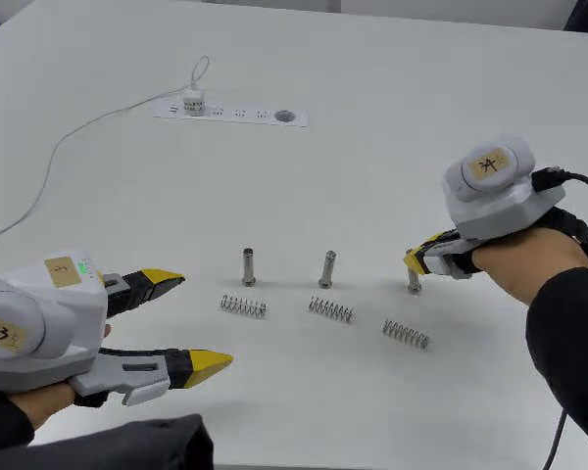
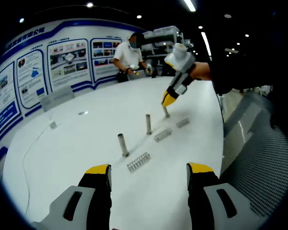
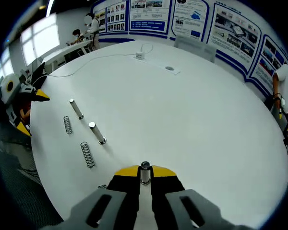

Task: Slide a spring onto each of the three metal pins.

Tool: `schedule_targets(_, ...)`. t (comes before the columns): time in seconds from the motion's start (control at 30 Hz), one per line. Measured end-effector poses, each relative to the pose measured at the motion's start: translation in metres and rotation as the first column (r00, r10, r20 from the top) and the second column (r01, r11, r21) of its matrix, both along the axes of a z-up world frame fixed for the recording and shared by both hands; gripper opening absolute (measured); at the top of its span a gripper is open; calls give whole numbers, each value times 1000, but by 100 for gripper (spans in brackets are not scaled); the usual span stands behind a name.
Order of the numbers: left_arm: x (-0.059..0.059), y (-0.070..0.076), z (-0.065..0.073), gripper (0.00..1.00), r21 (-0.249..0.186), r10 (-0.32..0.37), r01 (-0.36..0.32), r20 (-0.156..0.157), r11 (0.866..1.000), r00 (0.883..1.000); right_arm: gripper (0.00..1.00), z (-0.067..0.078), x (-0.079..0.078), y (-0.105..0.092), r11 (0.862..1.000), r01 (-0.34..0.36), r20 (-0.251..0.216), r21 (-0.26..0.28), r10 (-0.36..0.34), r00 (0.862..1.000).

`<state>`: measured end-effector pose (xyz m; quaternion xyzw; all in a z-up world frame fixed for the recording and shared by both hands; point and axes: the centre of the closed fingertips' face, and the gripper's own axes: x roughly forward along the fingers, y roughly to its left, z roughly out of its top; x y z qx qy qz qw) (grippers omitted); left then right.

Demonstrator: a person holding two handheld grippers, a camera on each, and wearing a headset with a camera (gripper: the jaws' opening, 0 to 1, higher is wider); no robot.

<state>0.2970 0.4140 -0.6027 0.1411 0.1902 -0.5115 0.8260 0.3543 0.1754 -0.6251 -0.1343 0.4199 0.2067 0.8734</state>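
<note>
Head view: we see the left hand-held gripper [image 1: 191, 321] at 8 o'clock, jaws wide with nothing between them, over the white surface [image 1: 372, 176]. The right hand-held gripper [image 1: 413, 262] comes in from 3 o'clock, jaws narrow and clamped on the top of the third pin [image 1: 414, 285]. The second pin [image 1: 327, 269] and first pin [image 1: 248, 266] stand upright in a row toward 9 o'clock. The first spring [image 1: 243, 306], second spring [image 1: 330, 310] and third spring [image 1: 406, 334] lie flat, each just on the 6 o'clock side of its pin and apart from it. A power strip [image 1: 237, 113] sits at 12 o'clock.

Left gripper view: the left hand-held gripper [image 2: 149, 169] is wide at 6 o'clock. The first spring [image 2: 138, 162] lies just ahead of the tips, with the first pin [image 2: 122, 144] beside it. The second pin [image 2: 148, 123] and second spring [image 2: 162, 135] are further on. The right hand-held gripper [image 2: 168, 99] is at 1 o'clock on the third pin [image 2: 166, 112], with the third spring [image 2: 183, 122] near.

Right gripper view: the right hand-held gripper [image 3: 145, 175] is narrow, with the third pin [image 3: 145, 166] upright between its yellow tips. The second pin [image 3: 96, 132] and first pin [image 3: 76, 108] run toward 10 o'clock. The second spring [image 3: 87, 154] and first spring [image 3: 67, 124] lie alongside them. The left hand-held gripper [image 3: 31, 110] is at 9 o'clock.
</note>
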Motion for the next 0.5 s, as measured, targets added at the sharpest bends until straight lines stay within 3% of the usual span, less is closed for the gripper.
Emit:
schedule_targets(0.2, 1, 1, 0, 65, -2, 3, -3, 1, 1000, 1000, 9, 0, -4, -4, 998, 37, -2, 46, -37, 999)
schedule_targets(0.5, 1, 0, 0, 65, -1, 2, -2, 2, 1000, 1000, 9, 0, -6, -6, 997, 52, -6, 60, -51, 999)
